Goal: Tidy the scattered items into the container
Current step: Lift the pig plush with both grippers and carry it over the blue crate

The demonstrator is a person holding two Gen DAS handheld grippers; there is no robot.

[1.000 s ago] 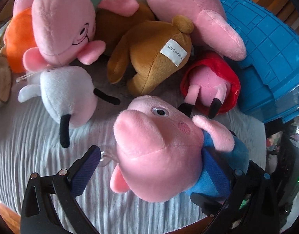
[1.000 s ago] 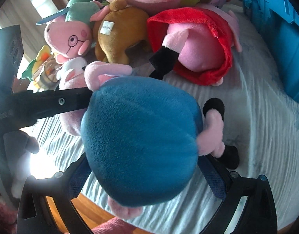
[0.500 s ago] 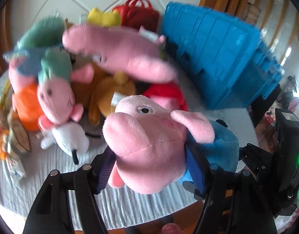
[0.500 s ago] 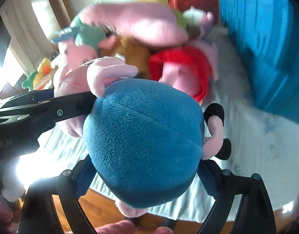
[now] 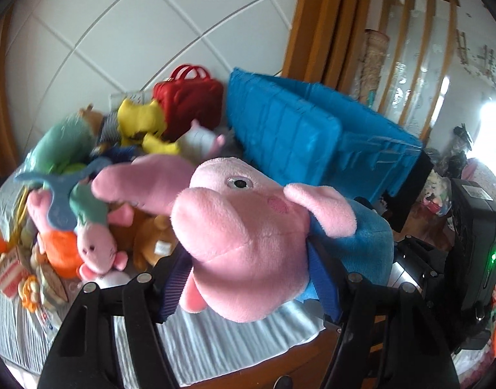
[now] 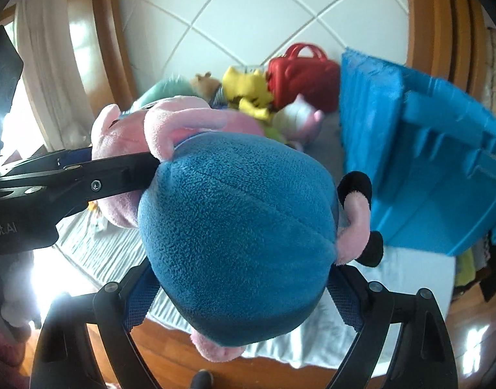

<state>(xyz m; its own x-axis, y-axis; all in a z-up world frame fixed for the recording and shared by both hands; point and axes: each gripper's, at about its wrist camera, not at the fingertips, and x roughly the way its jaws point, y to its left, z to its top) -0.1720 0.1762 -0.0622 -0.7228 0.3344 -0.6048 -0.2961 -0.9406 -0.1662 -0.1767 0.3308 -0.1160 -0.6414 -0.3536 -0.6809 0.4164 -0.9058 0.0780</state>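
Left wrist view has the pink pig plush filling most of the frame, and it's clear of the bed, up in the air over the near edge. The left gripper is clamped on its head, blue pads pressing in from both sides. Its jaws were closing within the last second and the plush is what they settled on.

From the right wrist side you get the same toy's blue body, with the right gripper squeezing it across the belly. That one pulled in a bit too, though it's a wide grip since the body is fat. The black finger of the left tool cuts in from the left there, right at the neck. So it's a two-handed carry on one toy.

Further out, the blue container sits on the grey bedspread to the right and a bit beyond, its top towards us. I can't really see inside it. The rest of the pile (yellow plush, red bag, a few more pigs) lies over on the left.

My read: pickup done, transport step in hand. Next the pair needs to swing right over the container's rim, both hands moving together so the toy doesn't get stretched, then let go once it's above the opening.
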